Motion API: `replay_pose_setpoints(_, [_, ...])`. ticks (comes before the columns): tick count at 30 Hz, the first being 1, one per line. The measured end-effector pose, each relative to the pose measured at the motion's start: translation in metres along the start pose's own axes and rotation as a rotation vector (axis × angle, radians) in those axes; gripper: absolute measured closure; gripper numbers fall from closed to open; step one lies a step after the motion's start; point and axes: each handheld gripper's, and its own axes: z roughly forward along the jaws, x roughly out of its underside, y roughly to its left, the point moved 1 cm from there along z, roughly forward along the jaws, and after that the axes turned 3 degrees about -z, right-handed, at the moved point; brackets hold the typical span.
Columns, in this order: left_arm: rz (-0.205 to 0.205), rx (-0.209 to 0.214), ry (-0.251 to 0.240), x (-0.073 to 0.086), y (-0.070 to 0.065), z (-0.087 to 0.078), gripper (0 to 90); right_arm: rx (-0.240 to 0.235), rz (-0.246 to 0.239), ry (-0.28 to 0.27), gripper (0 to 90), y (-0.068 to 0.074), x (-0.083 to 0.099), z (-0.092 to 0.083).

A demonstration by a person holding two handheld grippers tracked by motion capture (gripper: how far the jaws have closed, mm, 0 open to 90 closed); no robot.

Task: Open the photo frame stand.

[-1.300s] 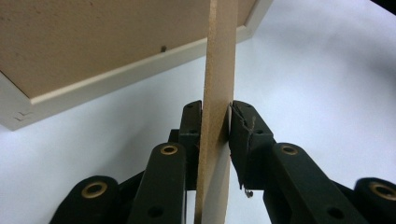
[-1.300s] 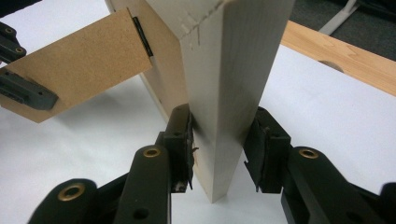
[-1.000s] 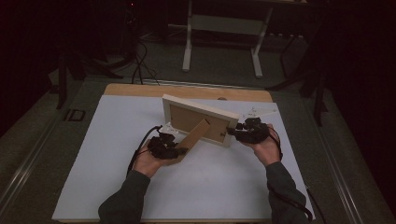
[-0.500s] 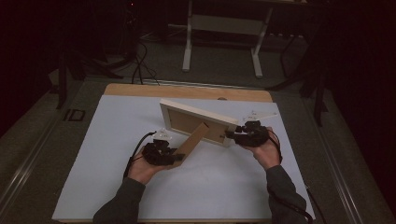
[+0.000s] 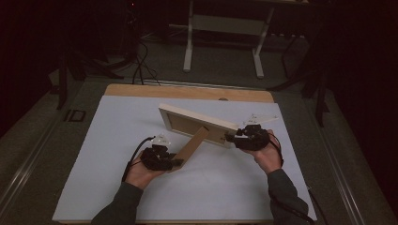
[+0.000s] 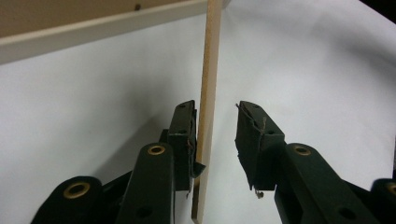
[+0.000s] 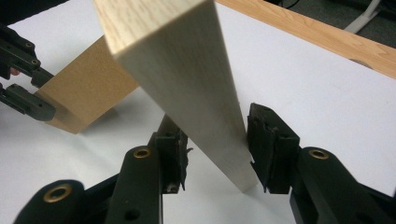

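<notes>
Now, the scene:
Frame: the wooden picture frame (image 5: 197, 123) stands tilted on the white bench (image 5: 94, 159), near its middle.
Stand: its brown back stand (image 5: 192, 146) reaches toward the near left.
Left hand-held gripper (image 6: 215, 135): jaws apart; stand between them, touching one pad.
Right hand-held gripper (image 7: 215, 154): jaws just opening around the frame's right corner; not clamped.

frame (image 5: 197, 117): pale cream wood, fine grain | stand flap (image 5: 191, 146): light brown, plain | table sheet (image 5: 234, 187): white | table edge (image 5: 187, 91): orange-brown wood | grippers (image 5: 176, 162) (image 5: 228, 138): black, brass-coloured rivets
</notes>
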Motion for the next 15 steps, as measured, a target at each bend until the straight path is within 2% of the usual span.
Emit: replay_pose_setpoints(15, [0.013, 0.013, 0.015, 0.0061, -0.0068, -0.0017, 68.1, 0.008, -0.034, 0.014, 57.0, 0.0096, 0.0018, -0.0012])
